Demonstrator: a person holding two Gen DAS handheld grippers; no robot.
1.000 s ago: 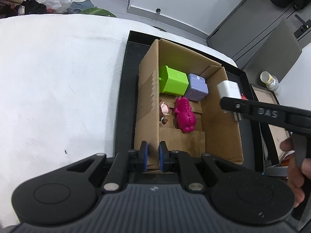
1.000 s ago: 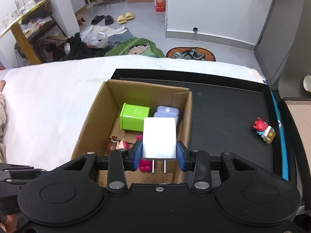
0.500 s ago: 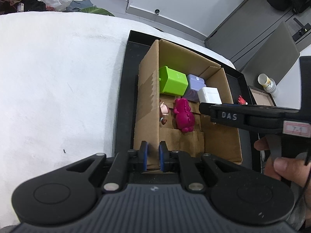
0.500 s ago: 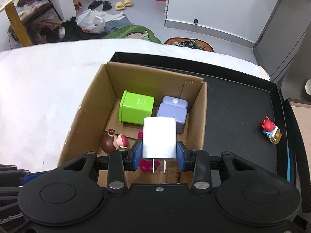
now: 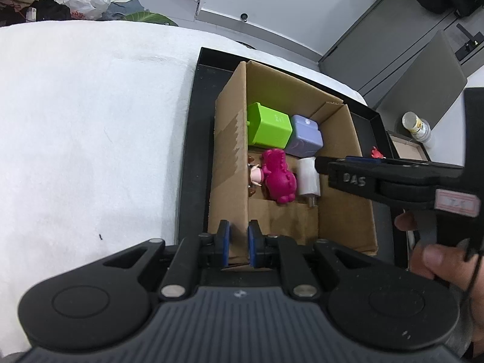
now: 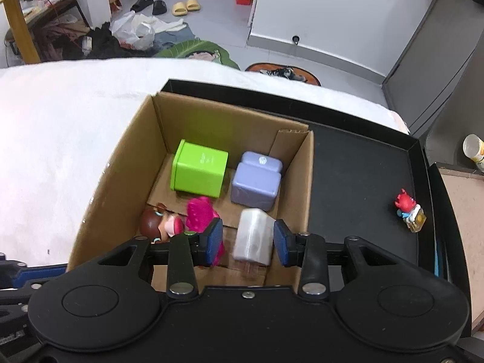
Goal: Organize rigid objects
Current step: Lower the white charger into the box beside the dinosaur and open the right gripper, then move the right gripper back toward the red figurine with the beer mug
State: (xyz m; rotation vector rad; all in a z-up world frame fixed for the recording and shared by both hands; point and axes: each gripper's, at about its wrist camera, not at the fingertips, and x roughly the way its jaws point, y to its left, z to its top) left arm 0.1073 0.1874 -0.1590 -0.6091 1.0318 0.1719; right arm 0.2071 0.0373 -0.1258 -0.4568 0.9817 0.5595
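Note:
A cardboard box (image 6: 302, 181) stands on a black tray (image 6: 363, 163). Inside lie a green block (image 6: 199, 169), a lilac block (image 6: 255, 181), a magenta dinosaur (image 6: 199, 211), a small brown-haired figure (image 6: 157, 224) and a blurred white plug charger (image 6: 252, 237). My right gripper (image 6: 248, 239) is open over the box, its pads apart from the charger, which lies inside below them. My left gripper (image 5: 237, 243) is shut on the box's near left wall (image 5: 230, 163). The charger also shows in the left wrist view (image 5: 308, 175).
A small red figure (image 6: 408, 210) stands on the tray's right side. A white cloth (image 5: 90, 136) covers the table to the left. A white cup (image 6: 475, 148) and a brown board (image 6: 459, 211) lie beyond the tray's right edge.
My right gripper moved over the box, opened and let go of the white charger, which dropped inside beside the dinosaur. The left gripper has kept its hold on the box wall.

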